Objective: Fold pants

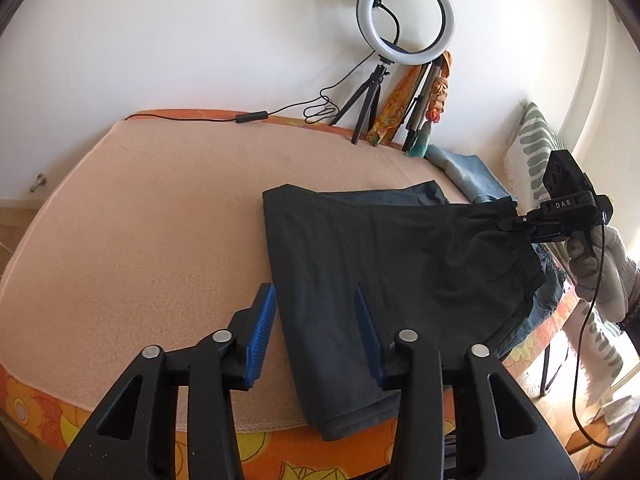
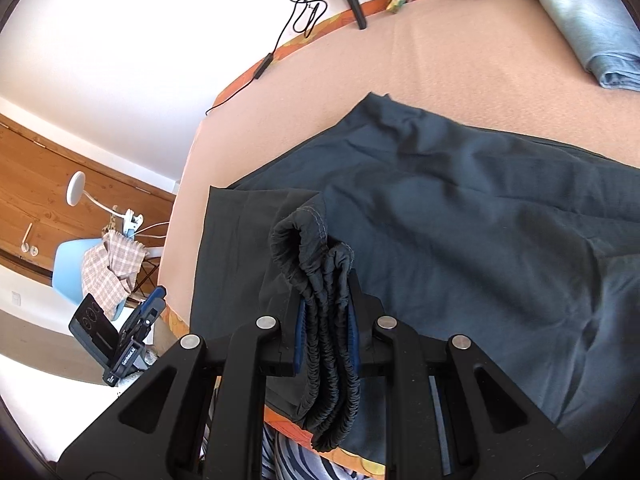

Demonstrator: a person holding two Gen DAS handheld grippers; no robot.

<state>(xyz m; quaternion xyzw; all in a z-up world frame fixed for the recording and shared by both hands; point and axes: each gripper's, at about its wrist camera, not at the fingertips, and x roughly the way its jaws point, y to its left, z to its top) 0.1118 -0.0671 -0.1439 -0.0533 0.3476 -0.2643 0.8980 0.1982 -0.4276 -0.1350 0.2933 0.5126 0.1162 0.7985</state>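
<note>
Dark grey pants (image 1: 360, 272) lie folded lengthwise on a peach blanket (image 1: 160, 220) over the bed. My left gripper (image 1: 316, 320) is open above the pants' near hem end, its blue pads apart and holding nothing. My right gripper (image 2: 326, 336) is shut on the pants' gathered elastic waistband (image 2: 332, 360) and holds it lifted above the leg fabric (image 2: 460, 208). In the left wrist view the right gripper (image 1: 516, 222) pinches the waistband at the right, held by a gloved hand. The left gripper (image 2: 140, 320) shows at the lower left of the right wrist view.
A ring light on a tripod (image 1: 406, 20) stands at the back wall with a cable (image 1: 252, 117) along the bed edge. Folded blue jeans (image 2: 592, 24) lie at the far corner. A blue chair with a checked cloth (image 2: 104, 268) stands beside the bed.
</note>
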